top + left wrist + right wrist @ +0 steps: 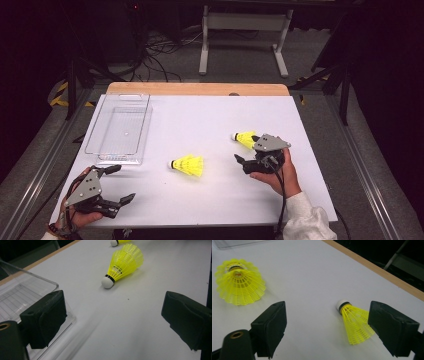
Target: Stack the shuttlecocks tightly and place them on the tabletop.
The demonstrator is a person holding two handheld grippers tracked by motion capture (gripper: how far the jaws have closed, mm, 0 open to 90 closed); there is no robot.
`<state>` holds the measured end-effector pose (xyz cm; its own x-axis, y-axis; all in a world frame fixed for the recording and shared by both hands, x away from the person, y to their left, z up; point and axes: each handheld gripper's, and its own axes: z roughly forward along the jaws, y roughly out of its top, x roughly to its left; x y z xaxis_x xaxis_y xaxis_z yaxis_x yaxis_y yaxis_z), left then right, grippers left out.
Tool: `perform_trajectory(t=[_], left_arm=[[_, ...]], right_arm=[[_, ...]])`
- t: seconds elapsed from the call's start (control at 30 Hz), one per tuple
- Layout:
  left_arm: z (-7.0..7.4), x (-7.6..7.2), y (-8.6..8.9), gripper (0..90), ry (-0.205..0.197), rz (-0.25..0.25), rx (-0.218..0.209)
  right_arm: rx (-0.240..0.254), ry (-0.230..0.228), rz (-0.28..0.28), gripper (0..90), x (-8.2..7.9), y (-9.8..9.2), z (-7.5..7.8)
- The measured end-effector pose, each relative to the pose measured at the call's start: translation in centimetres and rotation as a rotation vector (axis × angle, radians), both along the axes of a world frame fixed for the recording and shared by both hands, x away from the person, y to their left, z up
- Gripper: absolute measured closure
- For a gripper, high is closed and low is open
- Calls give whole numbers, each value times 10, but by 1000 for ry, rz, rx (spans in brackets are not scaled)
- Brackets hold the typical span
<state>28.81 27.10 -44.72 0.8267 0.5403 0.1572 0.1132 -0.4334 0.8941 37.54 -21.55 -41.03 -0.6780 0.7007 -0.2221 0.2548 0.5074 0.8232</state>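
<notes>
Two yellow shuttlecocks with white cork tips lie on the white table. One shuttlecock [188, 165] [123, 264] [239, 286] rests on its side mid-table. The other shuttlecock [245, 138] [356, 324] lies between the jaws of my right gripper [248, 149] [327, 330], close to the right-hand jaw, and no pad presses on it. That gripper is open. My left gripper [122, 184] [112, 320] stands open at the near left corner with nothing between its fingers, pointing toward the middle shuttlecock.
A clear plastic tray [120, 127] [22, 293] sits at the table's left, just beyond the left gripper; its near corner is beside the left jaw. A wooden strip [197, 89] runs along the far table edge. Cables and a stand's legs lie on the floor beyond.
</notes>
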Motion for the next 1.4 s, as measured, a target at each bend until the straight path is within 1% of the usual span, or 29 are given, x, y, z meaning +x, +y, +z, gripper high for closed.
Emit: perform_trajectory(t=[0.13, 0.2, 0.27, 0.33, 0.4, 0.47, 0.53, 0.57, 0.6, 0.67, 0.7, 0.73, 0.87, 0.93, 1.0, 1.03, 1.1, 1.13, 1.17, 1.27, 1.4], left_arm=[[0, 0, 1, 68, 1, 1, -2], [0, 0, 1, 68, 1, 2, -2], [0, 0, 0, 68, 1, 1, -2], [0, 0, 0, 68, 0, -1, -2], [0, 0, 0, 68, 0, 0, -2], [0, 0, 0, 68, 0, -1, -2], [0, 0, 0, 68, 1, 0, -2], [0, 0, 0, 67, 2, 0, -2], [0, 0, 0, 68, 2, 0, -2], [0, 0, 0, 68, 1, 0, -1], [0, 1, 0, 68, 2, -2, -2], [0, 1, 0, 68, 2, -2, -2], [0, 1, 0, 68, 2, -3, 3], [0, 1, 0, 68, 2, -2, 4], [0, 1, 0, 68, 3, -3, 3], [0, 1, 0, 68, 3, -3, 3], [0, 1, 0, 68, 3, -3, 4], [0, 1, 0, 68, 4, -3, 4], [-1, 1, 0, 68, 3, -3, 3], [-1, 1, 0, 68, 3, -3, 4], [-1, 1, 0, 68, 4, -3, 5]], right_arm=[[0, 15, -37, 169, 8, -8, -6], [5, 27, -39, 170, 10, -10, -7], [11, 40, -54, 169, 13, -12, -10], [10, 44, -54, 171, 14, -13, -11], [8, 58, -67, 179, 18, -14, -13], [9, 76, -74, 194, 23, -16, -17], [5, 82, -76, 199, 24, -17, -19], [4, 99, -77, 221, 27, -17, -22], [-5, 100, -84, 233, 29, -17, -24], [-11, 119, -84, 246, 32, -18, -28], [-12, 123, -91, 266, 34, -18, -30], [-12, 123, -91, 266, 34, -18, -30], [-12, 160, -82, 359, 39, -18, -36], [-21, 164, -82, 373, 41, -17, -38], [-28, 184, -75, 458, 44, -16, -42], [-31, 186, -75, 470, 44, -16, -43], [-29, 196, -69, 528, 46, -14, -45], [-37, 200, -65, 554, 46, -13, -46], [-43, 197, -72, 586, 47, -12, -47], [-48, 199, -64, 679, 47, -10, -49], [-57, 183, -71, 807, 47, -7, -50]])
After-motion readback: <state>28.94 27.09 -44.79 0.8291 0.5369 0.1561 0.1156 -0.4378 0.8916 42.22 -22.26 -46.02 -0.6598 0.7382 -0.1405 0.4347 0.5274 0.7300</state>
